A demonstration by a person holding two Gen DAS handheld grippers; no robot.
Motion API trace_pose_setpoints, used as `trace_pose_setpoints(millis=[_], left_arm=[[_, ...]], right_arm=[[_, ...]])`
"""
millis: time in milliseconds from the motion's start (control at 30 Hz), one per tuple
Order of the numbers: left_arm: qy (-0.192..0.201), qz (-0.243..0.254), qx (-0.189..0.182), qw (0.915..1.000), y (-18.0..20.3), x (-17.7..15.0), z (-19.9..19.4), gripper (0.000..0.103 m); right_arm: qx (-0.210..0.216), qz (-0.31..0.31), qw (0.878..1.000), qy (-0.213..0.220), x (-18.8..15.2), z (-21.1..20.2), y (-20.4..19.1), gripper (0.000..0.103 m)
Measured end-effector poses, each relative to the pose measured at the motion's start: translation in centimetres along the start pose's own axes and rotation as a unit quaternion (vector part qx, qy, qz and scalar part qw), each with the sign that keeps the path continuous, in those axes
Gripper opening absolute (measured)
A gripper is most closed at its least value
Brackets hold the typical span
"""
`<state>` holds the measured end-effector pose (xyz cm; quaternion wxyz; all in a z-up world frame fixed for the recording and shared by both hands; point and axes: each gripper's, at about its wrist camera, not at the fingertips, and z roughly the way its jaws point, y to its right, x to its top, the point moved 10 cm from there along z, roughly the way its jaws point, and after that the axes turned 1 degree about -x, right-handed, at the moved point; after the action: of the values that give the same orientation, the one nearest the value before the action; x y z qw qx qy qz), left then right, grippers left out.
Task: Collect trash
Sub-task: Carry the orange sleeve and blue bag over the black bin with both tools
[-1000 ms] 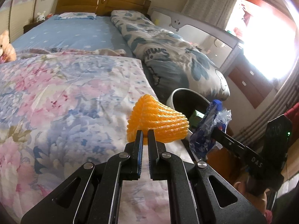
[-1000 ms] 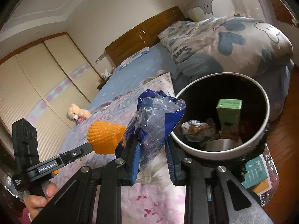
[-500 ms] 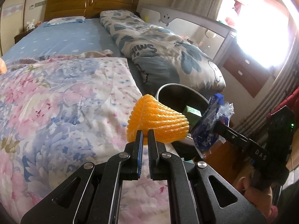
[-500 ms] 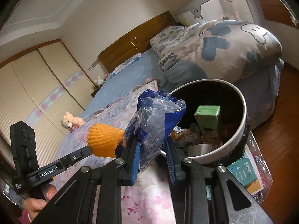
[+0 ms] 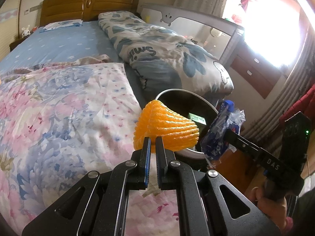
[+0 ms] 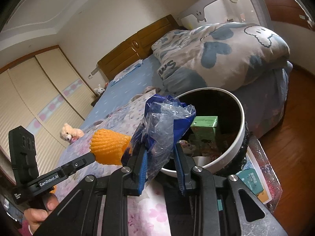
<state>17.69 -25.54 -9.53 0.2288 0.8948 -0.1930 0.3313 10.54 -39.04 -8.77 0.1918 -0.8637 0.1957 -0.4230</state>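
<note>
My left gripper (image 5: 153,140) is shut on the edge of an orange foam fruit net (image 5: 167,129), held above the floral quilt beside the bin. The same orange net (image 6: 109,147) shows at the left of the right wrist view, pinched by the left gripper (image 6: 92,156). My right gripper (image 6: 160,149) is shut on a crumpled blue and clear plastic wrapper (image 6: 165,122), just at the near rim of the white round trash bin (image 6: 241,135). That wrapper (image 5: 222,133) also appears beside the bin (image 5: 198,98) in the left wrist view. A green carton (image 6: 205,126) and other litter lie inside.
The bin stands by the bed's foot corner on a dark glittery surface (image 6: 261,167) with a teal booklet (image 6: 254,181). A heart-print duvet (image 6: 226,53) is heaped behind it. A floral quilt (image 5: 59,118) covers the bed; wooden floor (image 6: 295,137) lies to the right. A teddy bear (image 6: 69,133) sits far left.
Both grippers have moved toward the bin, still holding the net and the wrapper. The bin now sits closer behind the orange net in the left wrist view.
</note>
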Motion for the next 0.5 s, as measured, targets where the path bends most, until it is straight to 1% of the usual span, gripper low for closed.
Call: trace_pose_setpoints(millis=[500], left_arm=[[-0.002,0.009,-0.01,0.9999,1.5,1.0,1.3,0.004]], right_arm=[[-0.015,0.004,1.0,0.003,0.8,0.1,1.6,0.026]])
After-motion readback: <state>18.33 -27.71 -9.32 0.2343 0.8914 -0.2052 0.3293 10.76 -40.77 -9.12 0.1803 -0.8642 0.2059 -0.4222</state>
